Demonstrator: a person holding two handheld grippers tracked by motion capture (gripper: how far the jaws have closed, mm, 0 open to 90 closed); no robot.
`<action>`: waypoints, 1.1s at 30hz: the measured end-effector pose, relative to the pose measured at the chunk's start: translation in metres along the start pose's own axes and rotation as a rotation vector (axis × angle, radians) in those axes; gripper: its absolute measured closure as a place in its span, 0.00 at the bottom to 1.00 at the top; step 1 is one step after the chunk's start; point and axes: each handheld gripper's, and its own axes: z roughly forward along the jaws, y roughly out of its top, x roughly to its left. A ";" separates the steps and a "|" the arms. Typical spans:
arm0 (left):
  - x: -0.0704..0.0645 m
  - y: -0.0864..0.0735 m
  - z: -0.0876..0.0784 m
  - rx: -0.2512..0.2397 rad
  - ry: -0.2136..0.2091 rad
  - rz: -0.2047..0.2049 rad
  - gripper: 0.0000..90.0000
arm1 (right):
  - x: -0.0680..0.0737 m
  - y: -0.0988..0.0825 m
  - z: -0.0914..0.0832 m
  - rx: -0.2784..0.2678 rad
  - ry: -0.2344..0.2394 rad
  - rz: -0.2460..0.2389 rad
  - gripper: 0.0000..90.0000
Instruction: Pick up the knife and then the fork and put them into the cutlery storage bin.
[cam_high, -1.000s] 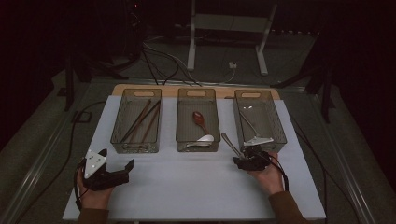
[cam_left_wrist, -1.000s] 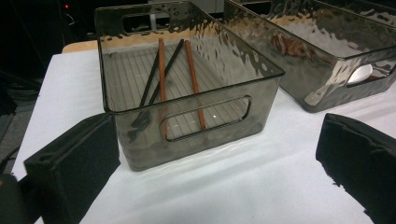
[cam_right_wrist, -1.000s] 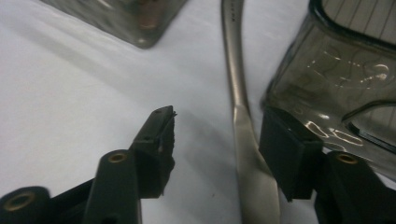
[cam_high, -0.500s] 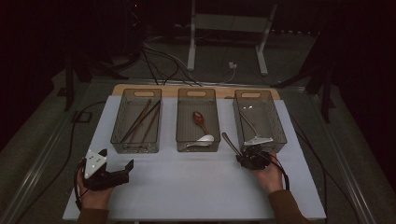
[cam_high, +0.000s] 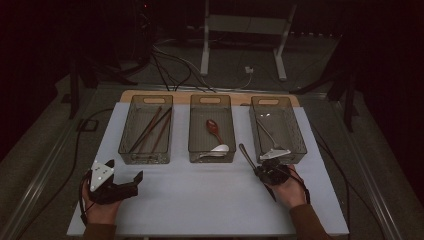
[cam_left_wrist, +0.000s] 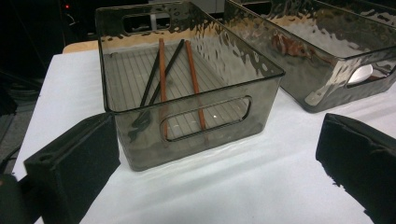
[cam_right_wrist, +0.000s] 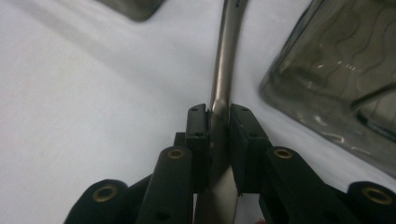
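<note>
A metal utensil (cam_high: 247, 154) lies on the white table between the middle bin and the right bin, its handle reaching back to my right gripper (cam_high: 264, 171). In the right gripper view the jaws have just been closing, and the right gripper (cam_right_wrist: 218, 117) now presses both pads on the metal utensil's (cam_right_wrist: 227, 56) handle. My left gripper (cam_high: 126, 183) rests at the table's front left, open and holding nothing. In the left gripper view, the left gripper (cam_left_wrist: 219, 158) faces the left bin (cam_left_wrist: 205, 122), which holds brown and black chopsticks (cam_left_wrist: 161, 70).
Three smoky clear bins stand in a row: the left bin (cam_high: 131, 145) with chopsticks, the middle bin (cam_high: 192, 146) with a red spoon (cam_high: 215, 129) and a white spoon (cam_high: 218, 149), and the right bin (cam_high: 296, 135) with metal cutlery (cam_high: 267, 134). Cables lie on the floor behind.
The right gripper's jaws have narrowed onto the metal utensil's handle. Neither hand has shifted, and the left gripper stays open.
</note>
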 end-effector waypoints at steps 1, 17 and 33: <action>0.000 0.000 0.000 0.000 0.001 0.000 0.01 | 0.000 -0.001 -0.001 0.002 0.007 -0.007 0.88; -0.001 0.000 0.001 0.003 -0.002 0.002 0.01 | -0.003 -0.004 -0.013 0.075 0.075 -0.006 0.87; 0.000 0.000 0.000 -0.001 0.001 -0.001 0.01 | 0.005 0.019 0.002 0.154 0.013 -0.019 0.87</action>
